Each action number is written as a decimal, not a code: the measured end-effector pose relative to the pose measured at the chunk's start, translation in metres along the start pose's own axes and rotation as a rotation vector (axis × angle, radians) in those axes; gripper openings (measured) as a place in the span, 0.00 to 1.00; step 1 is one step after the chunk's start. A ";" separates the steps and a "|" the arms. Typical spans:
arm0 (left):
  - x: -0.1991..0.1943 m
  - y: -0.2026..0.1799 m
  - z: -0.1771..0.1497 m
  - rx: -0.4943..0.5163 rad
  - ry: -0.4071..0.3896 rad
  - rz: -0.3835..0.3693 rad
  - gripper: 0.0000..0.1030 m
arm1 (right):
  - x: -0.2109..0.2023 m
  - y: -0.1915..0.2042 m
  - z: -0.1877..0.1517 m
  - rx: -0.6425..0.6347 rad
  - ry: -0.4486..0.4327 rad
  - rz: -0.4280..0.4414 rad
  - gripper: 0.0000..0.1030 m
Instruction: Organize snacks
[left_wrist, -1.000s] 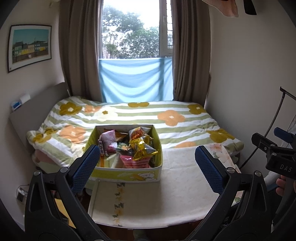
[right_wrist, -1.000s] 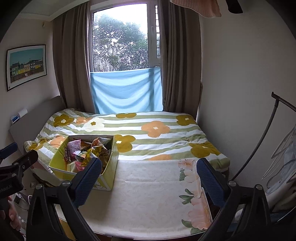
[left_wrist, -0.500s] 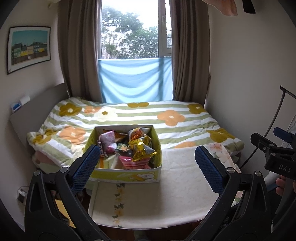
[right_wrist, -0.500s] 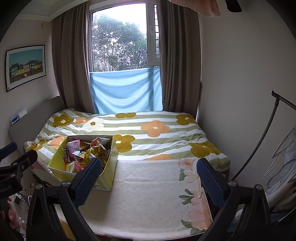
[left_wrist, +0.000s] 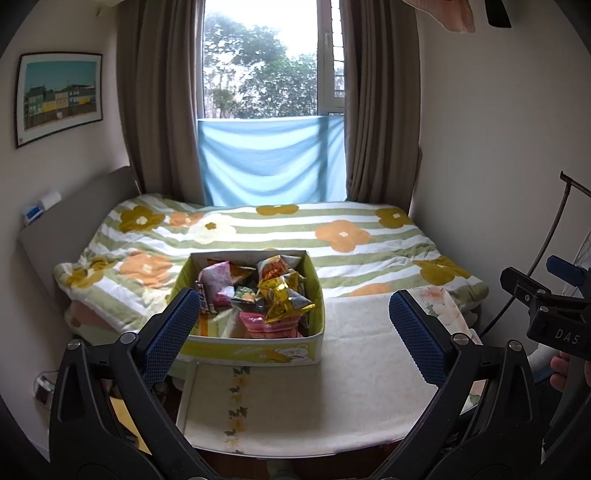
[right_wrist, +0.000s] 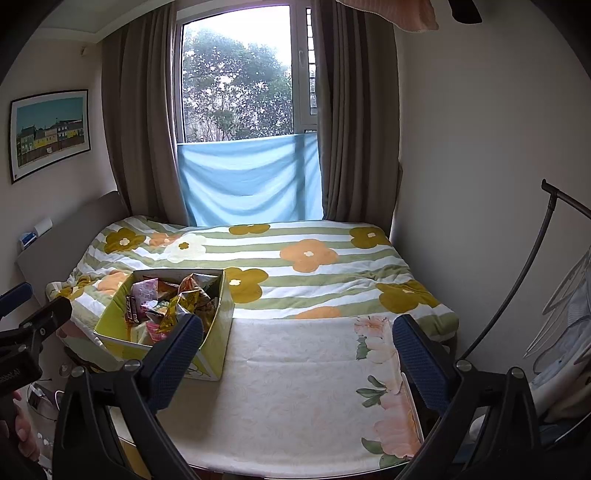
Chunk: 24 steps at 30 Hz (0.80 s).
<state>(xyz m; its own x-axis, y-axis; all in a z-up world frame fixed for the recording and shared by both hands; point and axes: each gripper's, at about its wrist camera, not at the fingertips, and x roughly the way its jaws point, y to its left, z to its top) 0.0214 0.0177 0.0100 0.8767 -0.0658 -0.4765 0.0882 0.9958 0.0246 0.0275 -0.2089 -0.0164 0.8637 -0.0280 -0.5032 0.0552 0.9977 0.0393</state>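
**Snack box full, both grippers spread and empty**

Where things are: the yellow-green open-top cardboard box (left_wrist: 255, 347) sits on the cream floral-print cloth-covered table (left_wrist: 332, 398), at its far left, against the striped flower-pattern bedspread (left_wrist: 332, 236). The pile of assorted foil and plastic snack packets (left_wrist: 258, 295) is inside the box, heaped loosely to about rim height. We see no packets on the cloth.

Handling, our judgement:
- Packets look light, soft and crinkly. The gold foil triangular packet (left_wrist: 282, 299) on top is likely slippery, and its contents may crush.
- We'd take hold at a sealed edge or corner, not across the puffed middle, and pinch lightly.
- The packets overlap, so lifting one may drag its neighbours along.
- The box is thin card. We'd grip it by a side wall, but it may flex.

Tools:
- Left gripper (left_wrist: 295, 332): jaws spread wide, nothing between the blue textured pads (left_wrist: 173, 328), touching nothing. It hangs above the near table edge, pointed at the box.
- Right gripper (right_wrist: 299, 354): also spread wide and empty, over the bare cloth to the right of the box.

Stage: this fits either packets gathered into the box or a jumbled box waiting to be sorted. We can't tell which.
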 end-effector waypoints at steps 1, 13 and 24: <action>-0.001 0.000 -0.001 0.000 0.000 0.001 0.99 | 0.000 0.000 0.000 0.000 0.001 0.000 0.99; -0.003 0.000 -0.001 0.013 -0.027 0.048 0.99 | 0.002 -0.002 -0.001 0.000 0.003 -0.005 0.99; 0.000 0.006 -0.004 -0.015 -0.006 0.046 0.99 | 0.003 -0.001 -0.001 0.001 0.004 -0.005 0.99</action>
<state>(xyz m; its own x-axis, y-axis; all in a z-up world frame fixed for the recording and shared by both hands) 0.0203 0.0243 0.0065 0.8823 -0.0206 -0.4702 0.0411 0.9986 0.0334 0.0292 -0.2099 -0.0190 0.8612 -0.0326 -0.5072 0.0597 0.9975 0.0373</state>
